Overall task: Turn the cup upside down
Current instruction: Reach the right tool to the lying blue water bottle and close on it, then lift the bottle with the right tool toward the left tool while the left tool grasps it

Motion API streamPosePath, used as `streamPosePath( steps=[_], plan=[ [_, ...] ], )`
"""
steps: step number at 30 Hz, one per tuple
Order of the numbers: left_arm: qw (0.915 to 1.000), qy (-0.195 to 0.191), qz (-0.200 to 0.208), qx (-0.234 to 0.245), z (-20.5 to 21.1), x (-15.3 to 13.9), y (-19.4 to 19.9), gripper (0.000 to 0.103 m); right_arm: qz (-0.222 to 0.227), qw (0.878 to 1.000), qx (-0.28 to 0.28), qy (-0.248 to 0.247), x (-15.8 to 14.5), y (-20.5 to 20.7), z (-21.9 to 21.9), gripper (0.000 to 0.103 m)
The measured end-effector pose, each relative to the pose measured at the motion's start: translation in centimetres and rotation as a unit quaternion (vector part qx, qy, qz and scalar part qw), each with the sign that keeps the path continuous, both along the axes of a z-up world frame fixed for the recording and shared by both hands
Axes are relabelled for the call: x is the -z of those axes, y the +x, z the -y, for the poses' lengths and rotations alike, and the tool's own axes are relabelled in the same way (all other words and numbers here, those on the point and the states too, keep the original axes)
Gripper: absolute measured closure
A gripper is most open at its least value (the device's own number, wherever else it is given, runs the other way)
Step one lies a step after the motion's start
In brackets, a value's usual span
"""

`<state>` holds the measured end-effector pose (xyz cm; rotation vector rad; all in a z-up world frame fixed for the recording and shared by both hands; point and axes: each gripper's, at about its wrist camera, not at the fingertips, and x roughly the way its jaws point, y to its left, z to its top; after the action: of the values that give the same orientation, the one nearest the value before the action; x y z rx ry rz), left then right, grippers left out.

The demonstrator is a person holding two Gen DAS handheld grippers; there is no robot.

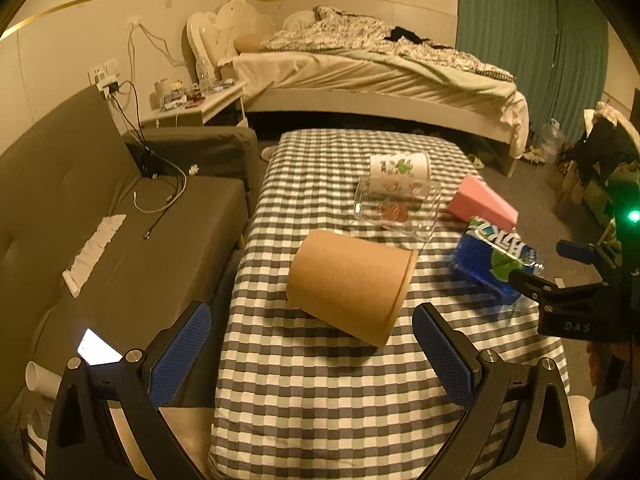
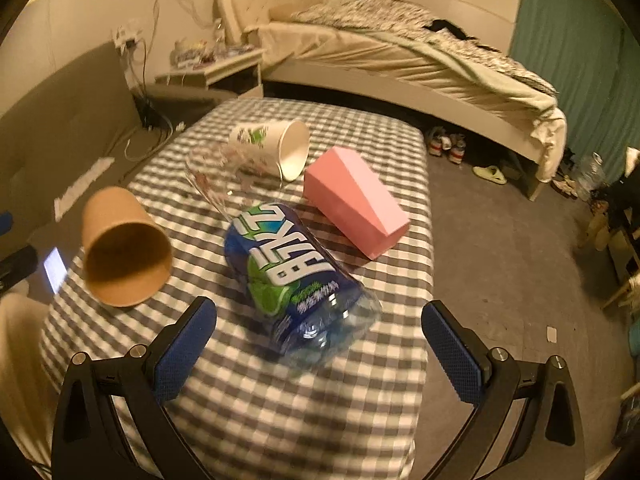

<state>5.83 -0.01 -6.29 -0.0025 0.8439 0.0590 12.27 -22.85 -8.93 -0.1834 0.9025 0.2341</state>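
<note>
Several cups lie on their sides on a checked tablecloth (image 1: 304, 392). A brown paper cup (image 1: 350, 286) (image 2: 122, 246) lies just ahead of my open left gripper (image 1: 312, 354), between its fingers' line. A blue-labelled clear plastic cup (image 2: 298, 280) (image 1: 494, 262) lies ahead of my open right gripper (image 2: 320, 354). Behind them lie a clear glass cup (image 1: 394, 212) (image 2: 216, 178), a white printed paper cup (image 1: 400, 174) (image 2: 272, 150) and a pink square cup (image 2: 354, 202) (image 1: 482, 202). The right gripper's body shows at the right in the left wrist view (image 1: 568, 296).
A grey sofa (image 1: 100, 216) with cables, a tissue strip and a lit phone (image 1: 98, 348) stands left of the table. A bed (image 1: 372, 68) and nightstand (image 1: 196, 104) stand behind. Floor with shoes (image 2: 446, 144) lies to the right.
</note>
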Motion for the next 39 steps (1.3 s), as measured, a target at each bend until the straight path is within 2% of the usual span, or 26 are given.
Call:
streamPosePath(
  steps=[5, 10, 12, 13, 18, 22, 27, 31, 34, 39],
  plan=[
    [0.9998, -0.002, -0.015, -0.008, -0.4, 1.2, 1.2, 0.000, -0.030, 0.999, -0.021, -0.008, 2.6, 3.0, -0.4, 0.000],
    [0.9996, -0.004, -0.027, -0.012, -0.7, 2.1, 2.0, 0.000, -0.052, 0.998, -0.033, -0.006, 4.2, 4.1, -0.7, 0.000],
    [0.9995, -0.004, -0.031, -0.012, -0.9, 2.2, 2.1, 0.000, -0.058, 0.998, -0.038, -0.008, 4.5, 4.0, -1.1, 0.005],
    [0.9994, -0.004, -0.032, -0.012, -1.0, 2.3, 2.1, 0.000, -0.063, 0.997, -0.042, -0.008, 4.7, 3.8, -1.4, 0.012],
    [0.9993, -0.012, -0.032, -0.017, -1.6, 1.9, 1.7, 0.000, -0.068, 0.997, -0.033, -0.012, 4.4, 2.0, -2.5, 0.019],
    [0.9995, -0.018, -0.017, -0.018, -2.1, 0.8, 0.8, 0.000, -0.074, 0.997, 0.011, 0.004, 3.6, -0.5, -2.6, 0.023],
    [0.9993, -0.033, -0.002, -0.017, -2.9, -0.2, -1.1, 0.000, -0.080, 0.994, 0.063, 0.029, 2.8, -4.3, -3.7, 0.024],
    [0.9995, -0.027, 0.002, -0.013, -3.4, -0.4, -2.7, 0.000, -0.088, 0.991, 0.090, 0.038, 3.2, -7.7, -5.8, 0.024],
    [0.9997, -0.020, 0.001, -0.014, -3.9, -0.4, -3.9, 0.000, -0.097, 0.990, 0.098, 0.042, 3.9, -8.9, -7.2, 0.025],
    [0.9997, -0.019, 0.005, -0.014, -4.4, -0.6, -5.6, 0.000, -0.087, 0.989, 0.115, 0.040, 4.0, -9.5, -8.0, 0.025]
  ],
)
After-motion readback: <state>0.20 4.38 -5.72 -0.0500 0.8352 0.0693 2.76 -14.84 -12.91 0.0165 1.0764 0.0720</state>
